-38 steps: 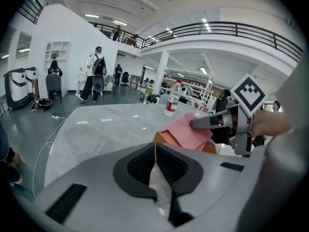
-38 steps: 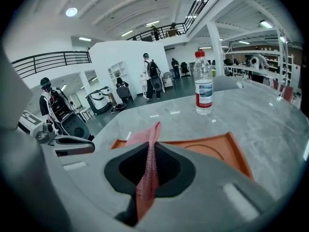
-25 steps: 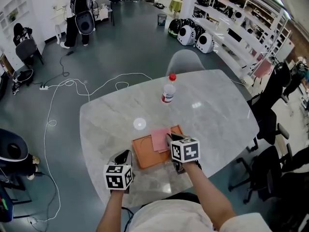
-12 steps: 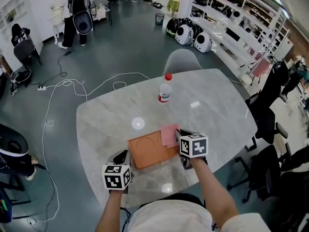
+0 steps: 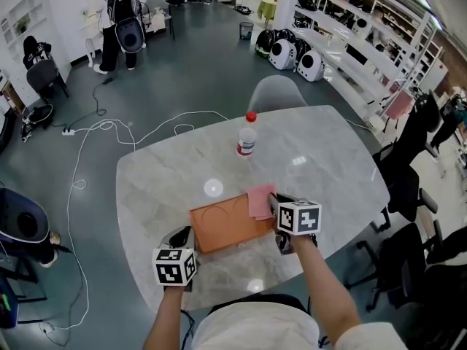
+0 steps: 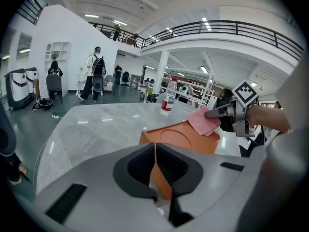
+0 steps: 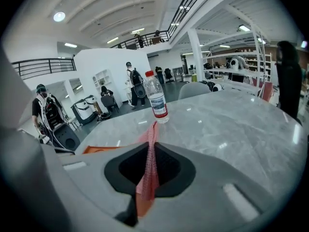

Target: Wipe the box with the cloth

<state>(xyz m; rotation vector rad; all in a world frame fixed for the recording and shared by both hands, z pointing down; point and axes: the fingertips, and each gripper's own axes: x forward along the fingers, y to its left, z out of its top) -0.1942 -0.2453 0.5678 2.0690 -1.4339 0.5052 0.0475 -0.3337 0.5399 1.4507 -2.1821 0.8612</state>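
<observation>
A flat orange box [image 5: 228, 228] lies on the marble table [image 5: 328, 159] in the head view. My left gripper [image 5: 184, 239] is shut on the box's near left corner, and the orange edge [image 6: 164, 187] sits pinched between its jaws [image 6: 155, 170]. My right gripper [image 5: 275, 204] is shut on a pink cloth [image 5: 260, 201], which rests over the box's far right corner. In the right gripper view the cloth [image 7: 149, 144] stands as a thin fold in the gripper [image 7: 146, 178]. The left gripper view shows the cloth [image 6: 203, 122] hanging on the box [image 6: 181, 135].
A water bottle [image 5: 246, 137] with a red cap stands farther back on the table. A grey chair [image 5: 277, 93] is at the far edge, and black office chairs [image 5: 405, 188] are at the right. White cables [image 5: 95, 133] lie on the floor, left.
My right gripper has dragged the pink cloth rightward across the box top, from its middle to the far right corner. The box has turned slightly; my left gripper keeps its hold.
</observation>
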